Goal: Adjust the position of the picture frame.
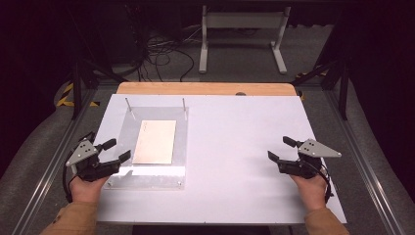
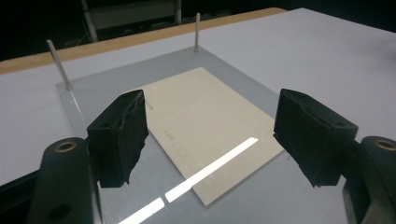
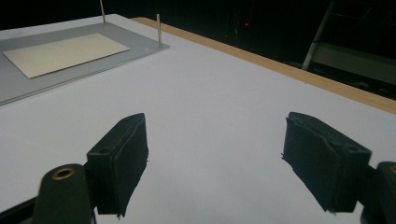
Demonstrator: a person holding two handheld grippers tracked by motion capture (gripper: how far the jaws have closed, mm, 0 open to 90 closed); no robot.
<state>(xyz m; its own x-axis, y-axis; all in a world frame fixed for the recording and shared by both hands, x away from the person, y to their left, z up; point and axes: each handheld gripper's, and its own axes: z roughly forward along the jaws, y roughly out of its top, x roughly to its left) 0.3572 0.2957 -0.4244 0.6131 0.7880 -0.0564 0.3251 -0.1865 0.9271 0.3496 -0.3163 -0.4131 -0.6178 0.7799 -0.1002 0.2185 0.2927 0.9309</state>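
High view: white rectangular tabletop [image 1: 230,147] carries a clear acrylic base plate [image 1: 180,147] with two thin upright metal pins [image 1: 184,105] at its far edge.
Card: pale beige rectangular card [image 1: 154,141] lies flat on the plate, near the pins.
Left hand-held gripper [image 1: 113,150]: released, jaws wide apart, nothing between, just beside the card's near left corner.
Right hand-held gripper [image 1: 283,148]: released, empty, over bare tabletop, well apart from the plate.

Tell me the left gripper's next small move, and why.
Probably ease the left gripper forward and down to the near edge of the beige card. Its jaws stand open and empty over the clear plate, where the card lies flat and untouched.
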